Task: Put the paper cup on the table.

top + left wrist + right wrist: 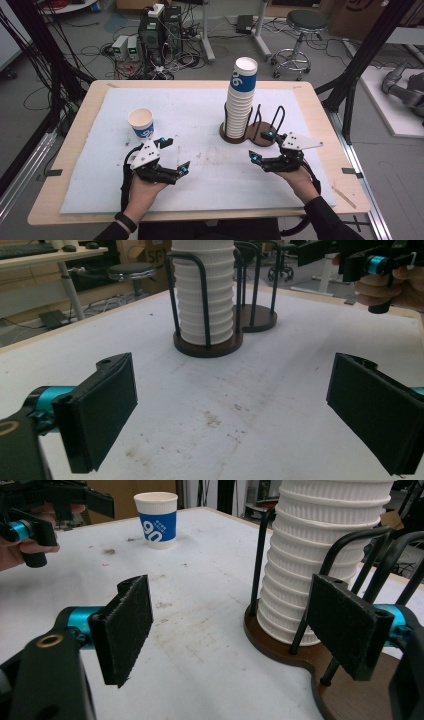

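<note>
Both black two-jaw grippers, left [176, 156] and right [262, 146], are hovering open and empty, probably between cups; next, reaching the blue-and-white paper cup [141, 123] to stack it on the tall white cup stack [240, 100]

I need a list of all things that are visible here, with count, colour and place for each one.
cup: one, white with blue band, upright, far left of mat.
cup stack: one tall stack, white, top cup blue-banded, in the holder's left bay.
holder: one, brown base with black wire hoops, right of centre; right bay empty.
mat: one, white, stained, covering the table.
table: one, light wood.
stool: one, black and chrome, on floor behind.
left gripper: black, jaws open, near the cup.
right gripper: black, jaws open, beside the holder.
</note>
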Available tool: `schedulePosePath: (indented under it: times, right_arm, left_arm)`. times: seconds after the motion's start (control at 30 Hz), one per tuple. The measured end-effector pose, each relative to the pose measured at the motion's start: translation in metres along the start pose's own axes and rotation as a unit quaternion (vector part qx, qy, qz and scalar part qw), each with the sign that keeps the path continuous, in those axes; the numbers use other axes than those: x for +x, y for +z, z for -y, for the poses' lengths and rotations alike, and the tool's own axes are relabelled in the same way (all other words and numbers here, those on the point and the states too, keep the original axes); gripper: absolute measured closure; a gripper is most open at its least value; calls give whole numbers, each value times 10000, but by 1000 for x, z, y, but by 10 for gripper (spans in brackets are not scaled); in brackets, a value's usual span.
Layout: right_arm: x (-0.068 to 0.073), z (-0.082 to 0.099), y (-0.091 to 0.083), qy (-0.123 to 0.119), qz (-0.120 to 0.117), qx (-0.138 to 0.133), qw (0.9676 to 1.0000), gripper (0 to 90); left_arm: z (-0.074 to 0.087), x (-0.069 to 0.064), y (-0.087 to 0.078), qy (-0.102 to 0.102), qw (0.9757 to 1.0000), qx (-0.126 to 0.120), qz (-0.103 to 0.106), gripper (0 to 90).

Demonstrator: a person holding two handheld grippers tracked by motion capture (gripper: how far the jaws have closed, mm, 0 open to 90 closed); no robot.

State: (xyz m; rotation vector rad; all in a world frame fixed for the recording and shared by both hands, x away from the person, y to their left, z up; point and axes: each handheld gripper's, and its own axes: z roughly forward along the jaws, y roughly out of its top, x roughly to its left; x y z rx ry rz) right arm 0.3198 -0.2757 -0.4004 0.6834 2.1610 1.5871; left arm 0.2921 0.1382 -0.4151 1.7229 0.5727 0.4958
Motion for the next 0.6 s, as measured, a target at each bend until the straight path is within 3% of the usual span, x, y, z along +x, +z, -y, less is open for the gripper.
schedulePosePath:
  times: [0.6]
  right_arm:
    - [0, 0, 1, -25, -36, 19, 10000, 196]
  left_arm:
    - [3, 2, 3, -53, 9999, 100, 34, 60]
